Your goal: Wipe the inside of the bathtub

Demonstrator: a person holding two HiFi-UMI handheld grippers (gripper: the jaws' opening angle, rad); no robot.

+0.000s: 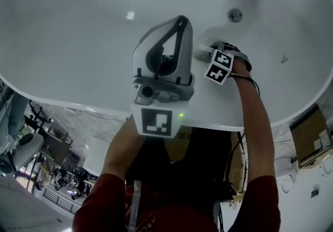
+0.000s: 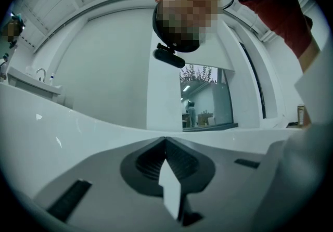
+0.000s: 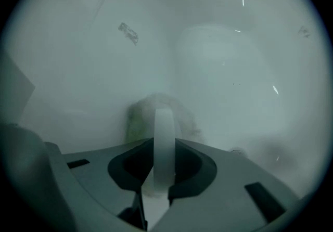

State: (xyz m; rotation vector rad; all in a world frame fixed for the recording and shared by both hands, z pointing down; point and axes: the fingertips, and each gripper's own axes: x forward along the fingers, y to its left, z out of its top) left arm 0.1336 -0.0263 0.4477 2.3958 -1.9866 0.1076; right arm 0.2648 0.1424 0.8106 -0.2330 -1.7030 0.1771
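Wiping looks under way but far from provably done: the right claw point(image 1: 207, 53) is down inside the bathtub point(image 1: 78, 28), low on the near wall, with the drain point(image 1: 235, 15) just beyond and to the right of its tips. In the right gripper view the right claw point(image 3: 162, 121) is pinching a pale wad point(image 3: 136, 121), cloth or sponge, too blurred to say which; the wad bulges out ahead of the tips and seems pressed on the tub surface point(image 3: 223, 69). The left claw point(image 1: 180, 22) is raised well above the tub, close under the head camera, not touching anything. In its own view the left claw point(image 2: 166, 142) has its jaws pressed together with nothing between them, and only the tub rim point(image 2: 62, 127) and room lie beyond. Progress, as a judgement: the contact patch is one small spot near the drain end. The tub floor ahead of the right claw and the long stretch off to its left show no streaks, foam or wet edge, so there is no telling which parts are already wiped. A small dark mark point(image 3: 128, 33) sits on the wall up ahead and left of the right claw's tips, so that area likely needs a pass. Most of the interior probably remains.
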